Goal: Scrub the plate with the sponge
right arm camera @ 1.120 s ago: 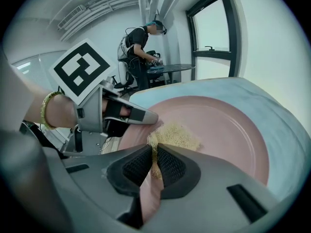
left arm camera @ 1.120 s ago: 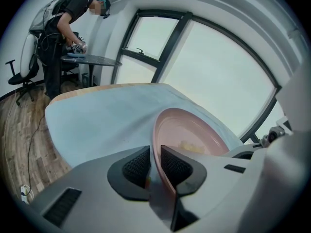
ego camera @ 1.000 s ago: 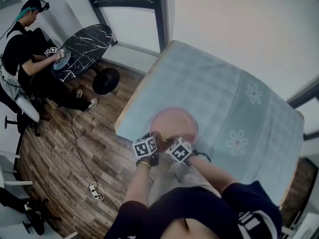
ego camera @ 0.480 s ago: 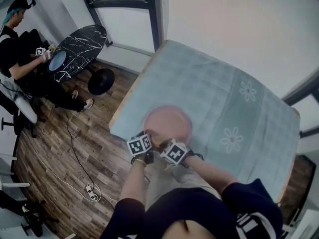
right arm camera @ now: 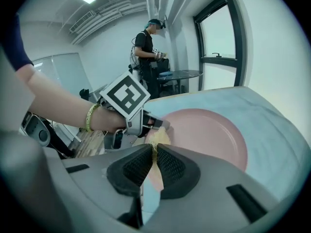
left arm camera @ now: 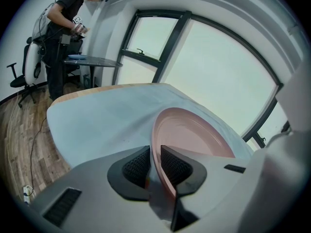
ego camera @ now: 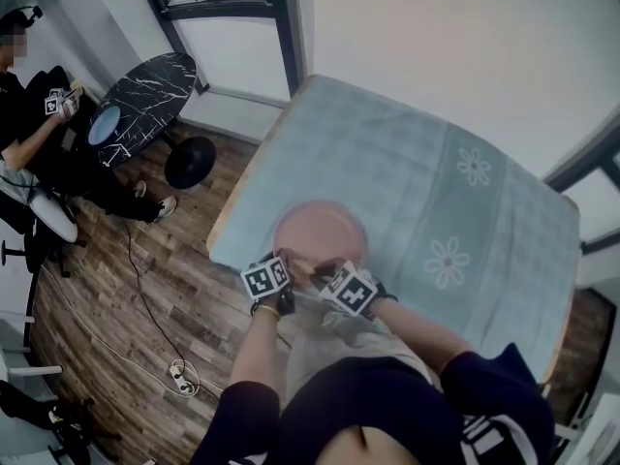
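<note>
The left gripper (left arm camera: 154,165) pinches the rim of the plate (left arm camera: 194,135), which lies near the table's (ego camera: 417,163) front edge, seemingly to stop it sliding. The right gripper (right arm camera: 154,163) is clamped on the sponge (right arm camera: 159,139), just over that same rim beside the left jaws; well placed for scrubbing.
</note>
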`<state>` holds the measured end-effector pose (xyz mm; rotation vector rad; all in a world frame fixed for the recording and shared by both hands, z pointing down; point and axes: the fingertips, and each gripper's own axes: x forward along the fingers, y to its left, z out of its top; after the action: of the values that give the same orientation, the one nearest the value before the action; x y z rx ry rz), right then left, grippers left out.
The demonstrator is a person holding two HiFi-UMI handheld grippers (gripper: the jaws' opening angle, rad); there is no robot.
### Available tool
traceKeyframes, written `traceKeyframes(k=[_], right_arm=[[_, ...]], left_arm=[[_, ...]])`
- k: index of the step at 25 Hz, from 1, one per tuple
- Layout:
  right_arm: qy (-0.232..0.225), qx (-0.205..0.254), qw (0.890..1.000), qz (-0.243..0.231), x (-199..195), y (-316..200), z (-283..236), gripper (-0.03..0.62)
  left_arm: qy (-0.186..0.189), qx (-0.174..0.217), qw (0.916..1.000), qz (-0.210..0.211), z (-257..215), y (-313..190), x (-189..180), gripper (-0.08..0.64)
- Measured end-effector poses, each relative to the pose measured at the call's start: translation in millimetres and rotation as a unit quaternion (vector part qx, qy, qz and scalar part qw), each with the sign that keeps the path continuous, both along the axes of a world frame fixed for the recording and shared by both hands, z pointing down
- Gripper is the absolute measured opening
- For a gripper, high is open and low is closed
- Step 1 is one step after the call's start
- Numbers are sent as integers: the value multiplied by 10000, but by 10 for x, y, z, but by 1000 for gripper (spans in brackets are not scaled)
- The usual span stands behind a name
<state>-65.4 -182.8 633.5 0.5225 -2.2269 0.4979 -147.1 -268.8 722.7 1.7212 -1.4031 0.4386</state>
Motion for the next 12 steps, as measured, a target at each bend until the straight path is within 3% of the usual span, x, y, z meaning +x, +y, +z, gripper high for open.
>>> traceKeyframes(k=[7,12], right_arm=[[-435,536,9911,1137,500,-548,-276,37],[-320,799,9811,1733,805,-870,-265,37]], left_arm=[[-22,-14,10000,-11,-6,3,17,77],[-3,-21,10000,-21,-20,7,3,77]])
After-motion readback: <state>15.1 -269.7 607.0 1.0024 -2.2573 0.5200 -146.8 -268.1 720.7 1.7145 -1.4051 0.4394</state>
